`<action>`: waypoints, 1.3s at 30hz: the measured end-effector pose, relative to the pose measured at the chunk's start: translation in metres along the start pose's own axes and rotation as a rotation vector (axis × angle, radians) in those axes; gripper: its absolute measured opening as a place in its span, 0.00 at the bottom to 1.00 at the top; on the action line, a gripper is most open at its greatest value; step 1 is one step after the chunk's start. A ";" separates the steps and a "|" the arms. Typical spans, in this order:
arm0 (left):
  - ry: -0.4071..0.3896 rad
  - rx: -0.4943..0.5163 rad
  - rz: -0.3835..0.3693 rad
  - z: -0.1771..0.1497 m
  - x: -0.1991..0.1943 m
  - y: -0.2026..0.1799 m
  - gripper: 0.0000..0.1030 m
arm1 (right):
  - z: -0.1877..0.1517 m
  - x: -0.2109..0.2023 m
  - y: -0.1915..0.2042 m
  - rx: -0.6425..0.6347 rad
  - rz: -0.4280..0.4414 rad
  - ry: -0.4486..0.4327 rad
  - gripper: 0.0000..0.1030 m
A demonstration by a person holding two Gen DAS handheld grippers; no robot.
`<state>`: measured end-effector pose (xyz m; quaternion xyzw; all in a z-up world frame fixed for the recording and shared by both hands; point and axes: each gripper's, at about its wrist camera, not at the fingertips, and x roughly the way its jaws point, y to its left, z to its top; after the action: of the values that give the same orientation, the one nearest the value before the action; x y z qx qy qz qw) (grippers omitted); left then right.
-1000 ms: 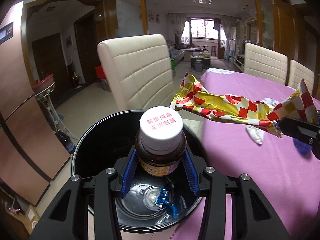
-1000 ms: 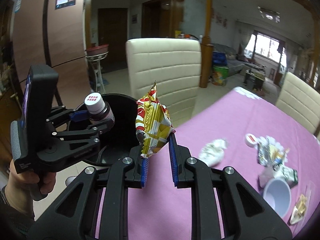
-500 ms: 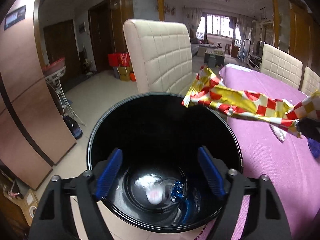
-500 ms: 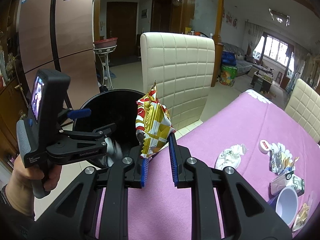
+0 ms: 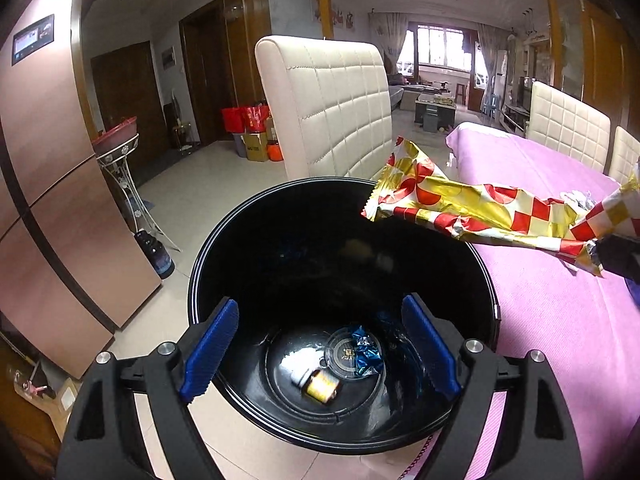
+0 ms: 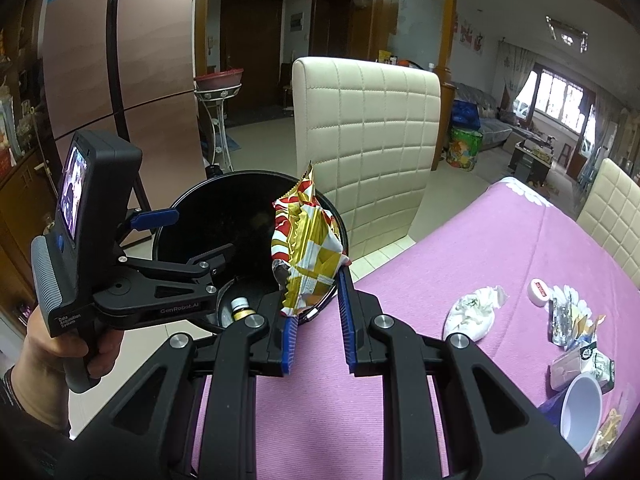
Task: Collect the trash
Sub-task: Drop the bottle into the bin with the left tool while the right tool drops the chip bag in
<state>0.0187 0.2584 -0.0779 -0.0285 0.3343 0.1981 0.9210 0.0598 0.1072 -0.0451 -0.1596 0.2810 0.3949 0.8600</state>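
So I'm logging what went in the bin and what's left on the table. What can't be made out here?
- Left wrist view: bottle label in the black bin is too small; bin bottom is dark.
- Right wrist view: the left claw and snack wrapper hide most of the bin's inside.
- Right wrist view: table litter is small, and the white cup sits at the distorted fisheye edge.

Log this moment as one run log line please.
left gripper: jaws just opened, empty | bottle: in bin | right gripper: holding wrapper

Readable at left of the right wrist view: "GenRobot.AI" on the left gripper arm, "Data Acquisition System" on its handle base.
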 end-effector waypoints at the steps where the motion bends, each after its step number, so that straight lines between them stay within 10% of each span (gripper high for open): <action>1: 0.001 -0.001 -0.003 0.000 0.000 0.001 0.79 | 0.001 0.001 0.000 -0.001 0.002 0.003 0.19; 22: 0.000 0.026 -0.015 -0.002 -0.004 0.000 0.79 | 0.001 0.005 0.004 -0.010 0.016 0.017 0.25; 25: -0.003 0.031 -0.019 -0.003 -0.006 0.000 0.79 | 0.001 0.005 0.003 -0.007 0.012 0.013 0.34; 28: -0.004 0.028 -0.020 -0.004 -0.007 0.002 0.79 | 0.003 0.001 0.005 -0.010 -0.009 -0.025 0.65; 39: 0.001 0.024 -0.022 -0.005 -0.007 0.003 0.79 | 0.003 0.001 0.005 -0.015 -0.032 -0.036 0.72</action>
<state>0.0095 0.2583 -0.0775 -0.0211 0.3369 0.1839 0.9232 0.0579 0.1126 -0.0435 -0.1634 0.2602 0.3859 0.8699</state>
